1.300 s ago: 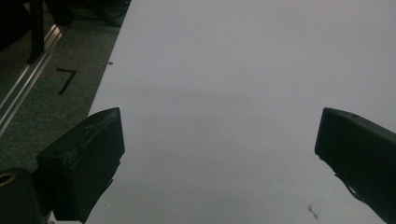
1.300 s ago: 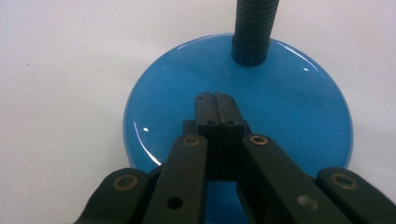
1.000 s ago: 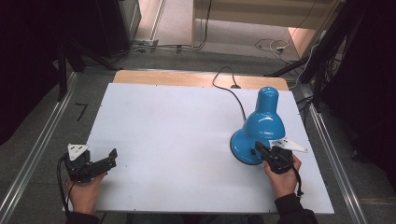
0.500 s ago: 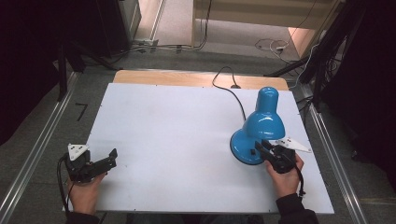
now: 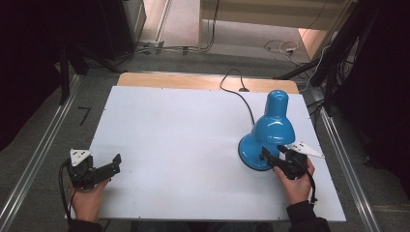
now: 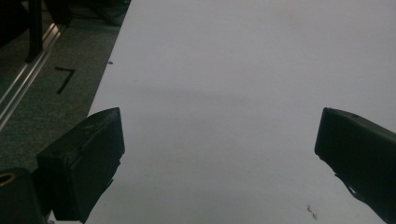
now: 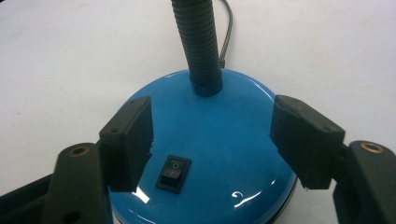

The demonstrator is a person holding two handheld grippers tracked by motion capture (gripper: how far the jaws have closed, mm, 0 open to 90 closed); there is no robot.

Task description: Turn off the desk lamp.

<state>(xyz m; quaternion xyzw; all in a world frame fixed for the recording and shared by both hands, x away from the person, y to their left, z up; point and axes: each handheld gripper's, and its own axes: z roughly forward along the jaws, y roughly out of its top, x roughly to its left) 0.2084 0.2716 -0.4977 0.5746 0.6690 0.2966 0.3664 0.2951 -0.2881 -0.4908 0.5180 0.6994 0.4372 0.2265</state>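
- White worktop (image 5: 183,145) carries everything; from its centre the left claw (image 5: 113,163) sits at about eight o'clock, near the front-left corner.
- Left claw (image 6: 219,158) has its jaws wide apart, with bare worktop between them and nothing held.
- Blue lamp (image 5: 267,133) stands at about three o'clock, toward the right edge, its shade tipped toward twelve o'clock and a black cord (image 5: 239,94) running off the far edge.
- Right claw (image 5: 271,155) hovers over the lamp base at the lamp's six o'clock side.
- Right claw (image 7: 212,140) is spread apart over the base (image 7: 224,154), its jaws flanking the black rocker switch (image 7: 173,173), with the ribbed neck (image 7: 198,42) rising beyond.
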